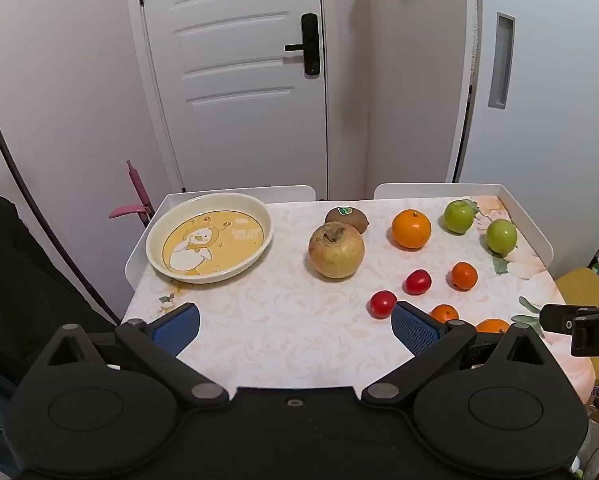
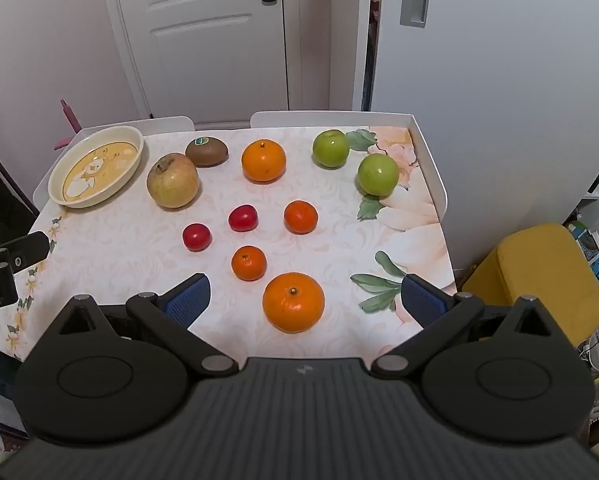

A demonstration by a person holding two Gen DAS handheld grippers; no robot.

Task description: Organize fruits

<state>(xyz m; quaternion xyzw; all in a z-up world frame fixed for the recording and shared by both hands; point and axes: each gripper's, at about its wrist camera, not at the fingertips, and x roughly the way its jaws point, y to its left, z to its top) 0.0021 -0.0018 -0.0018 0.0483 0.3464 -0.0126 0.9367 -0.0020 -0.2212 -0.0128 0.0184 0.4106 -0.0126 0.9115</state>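
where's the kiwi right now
In both wrist views the kiwi lies near the far edge of the table, just behind the big apple, between the plate and the far orange.

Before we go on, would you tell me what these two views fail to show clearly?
- Left wrist view: the nearest large orange is mostly hidden behind the left gripper's right finger.
- Same view: a small orange is partly hidden likewise.
- Both views: the plate's small lettering is unreadable.
- Table's near edge: hidden by both grippers' bodies.
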